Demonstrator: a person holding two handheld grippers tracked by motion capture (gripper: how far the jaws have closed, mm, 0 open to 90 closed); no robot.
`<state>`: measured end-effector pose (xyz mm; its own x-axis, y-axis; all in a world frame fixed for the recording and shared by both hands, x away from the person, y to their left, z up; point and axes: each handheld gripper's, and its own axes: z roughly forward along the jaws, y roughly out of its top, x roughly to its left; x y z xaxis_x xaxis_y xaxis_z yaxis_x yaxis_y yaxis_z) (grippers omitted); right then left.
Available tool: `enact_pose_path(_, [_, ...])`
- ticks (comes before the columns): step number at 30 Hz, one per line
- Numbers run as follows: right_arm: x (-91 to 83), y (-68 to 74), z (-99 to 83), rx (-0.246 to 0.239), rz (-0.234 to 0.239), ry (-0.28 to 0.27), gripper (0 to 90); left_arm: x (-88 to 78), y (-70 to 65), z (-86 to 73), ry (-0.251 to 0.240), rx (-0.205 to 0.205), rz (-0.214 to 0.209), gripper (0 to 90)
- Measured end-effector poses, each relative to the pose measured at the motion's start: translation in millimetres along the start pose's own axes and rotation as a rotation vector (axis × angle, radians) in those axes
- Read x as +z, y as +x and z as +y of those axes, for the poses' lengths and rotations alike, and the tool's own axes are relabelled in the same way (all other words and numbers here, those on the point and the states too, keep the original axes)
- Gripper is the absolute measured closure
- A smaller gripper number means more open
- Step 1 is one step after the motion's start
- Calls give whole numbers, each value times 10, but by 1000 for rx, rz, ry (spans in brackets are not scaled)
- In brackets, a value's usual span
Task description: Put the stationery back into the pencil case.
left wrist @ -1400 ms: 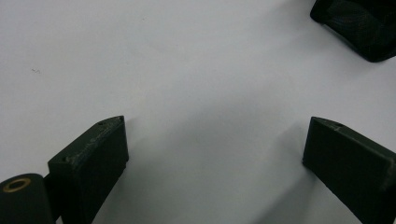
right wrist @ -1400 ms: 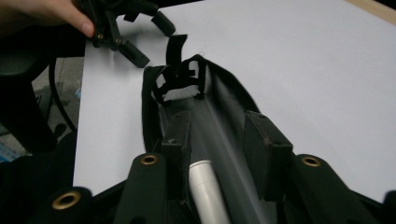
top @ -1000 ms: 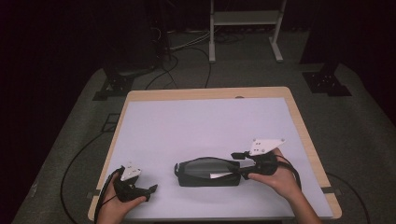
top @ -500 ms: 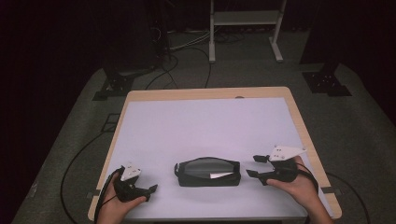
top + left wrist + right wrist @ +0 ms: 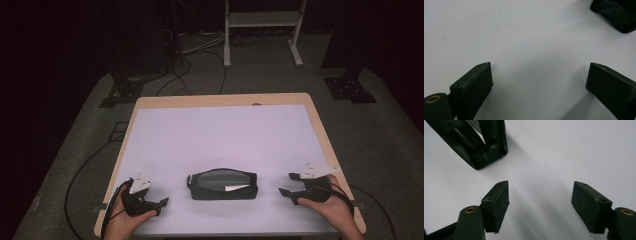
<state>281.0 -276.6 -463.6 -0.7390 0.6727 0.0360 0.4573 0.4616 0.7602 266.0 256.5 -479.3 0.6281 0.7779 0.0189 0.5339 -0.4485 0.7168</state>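
Paper (image 5: 235, 188) inside pouch (image 5: 222, 183), high view

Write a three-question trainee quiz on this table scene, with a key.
1. True or false: the right gripper holds the black pouch.
2. What lies between the two grippers? A) a pouch B) a cup C) a book
3. What pale thing shows inside the pouch's open top?

Key:
1. False; its jaws have just been opening, with nothing between them, and it sits apart from the pouch.
2. A
3. A white slip, maybe paper; too small to tell.
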Motion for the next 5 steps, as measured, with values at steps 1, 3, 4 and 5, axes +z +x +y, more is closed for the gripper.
enact_pose_path(1, [9, -11, -23, 5, -7, 8, 268, 0, 0, 0, 0, 0, 0, 59])
enact_pose_path(3, [25, -30, -75, 9, -34, 23, 249, 0, 0, 0, 0, 0, 0, 59])
enact_pose_path(4, [34, -40, -98, 13, -47, 30, 245, 1, 0, 0, -1, -1, 0, 59])
enact_pose_path(5, [42, -51, -121, 18, -62, 37, 244, 0, 1, 1, 0, 1, 1, 59])
